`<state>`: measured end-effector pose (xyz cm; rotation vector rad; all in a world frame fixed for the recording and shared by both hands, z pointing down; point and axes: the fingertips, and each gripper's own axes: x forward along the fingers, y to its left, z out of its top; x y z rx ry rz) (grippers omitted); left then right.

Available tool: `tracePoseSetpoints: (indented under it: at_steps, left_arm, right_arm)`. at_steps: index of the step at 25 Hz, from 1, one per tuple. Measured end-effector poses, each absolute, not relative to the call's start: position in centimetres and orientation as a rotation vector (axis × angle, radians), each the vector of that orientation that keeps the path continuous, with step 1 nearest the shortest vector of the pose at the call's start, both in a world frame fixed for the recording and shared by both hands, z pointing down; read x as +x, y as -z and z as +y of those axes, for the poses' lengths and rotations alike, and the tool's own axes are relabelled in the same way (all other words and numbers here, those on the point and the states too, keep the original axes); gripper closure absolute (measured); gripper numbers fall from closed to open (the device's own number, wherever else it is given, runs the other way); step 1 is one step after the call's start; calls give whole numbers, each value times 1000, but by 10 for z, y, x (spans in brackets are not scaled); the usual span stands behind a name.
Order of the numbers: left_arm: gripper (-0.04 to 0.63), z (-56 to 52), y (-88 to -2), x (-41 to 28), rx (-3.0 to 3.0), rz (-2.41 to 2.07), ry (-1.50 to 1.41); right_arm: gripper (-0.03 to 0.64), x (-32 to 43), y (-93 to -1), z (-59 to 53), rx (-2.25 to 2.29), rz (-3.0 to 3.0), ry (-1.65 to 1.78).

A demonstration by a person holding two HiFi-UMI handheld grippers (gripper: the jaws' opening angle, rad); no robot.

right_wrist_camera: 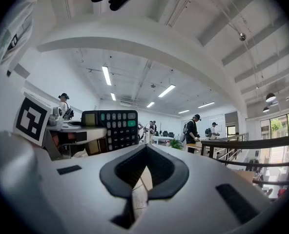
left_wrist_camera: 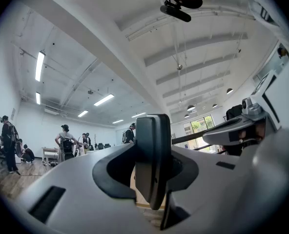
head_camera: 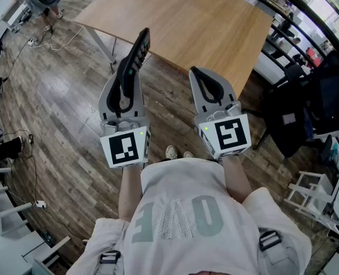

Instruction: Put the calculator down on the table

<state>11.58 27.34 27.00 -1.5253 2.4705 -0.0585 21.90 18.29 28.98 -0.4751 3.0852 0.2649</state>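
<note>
Claws first. The left claw is shut on the calculator. Its two jaws are only a little way apart, just as wide as the calculator is thick. The left gripper view shows the dark pads pressing on the flat sides of the calculator, which is seen thin edge on. Nothing else is in that claw.

The right claw is shut too, with its two tips touching. It holds nothing. Through the hole lower down between its jaws you can see a bit of the wooden floor.

The calculator is up in the air, in front of the person. It is not on the table. It stands on its thin edge, not flat. Its long side runs the same way the left claw points, away from the person and toward the table, tipped up a little. About half of it sticks out past the jaw tips. Its far end looks close to the near edge of the table in the head view.

The keys face sideways, toward the right claw. The right gripper view shows the calculator with its screen on the left and rows of keys on the right.

The two claws are side by side and apart. The person's shoes show on the floor below.
</note>
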Motion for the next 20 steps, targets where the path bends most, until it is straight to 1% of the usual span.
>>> tracePoseSetpoints:
  at_steps: [7, 20]
  left_arm:
    - [477, 276, -272, 114, -1524, 2469, 45]
    - [477, 297, -286, 73, -1534, 2507, 6]
  right_arm:
    - [598, 220, -292, 185, -483, 3092, -273]
    - [598, 190, -295, 193, -500, 3082, -319]
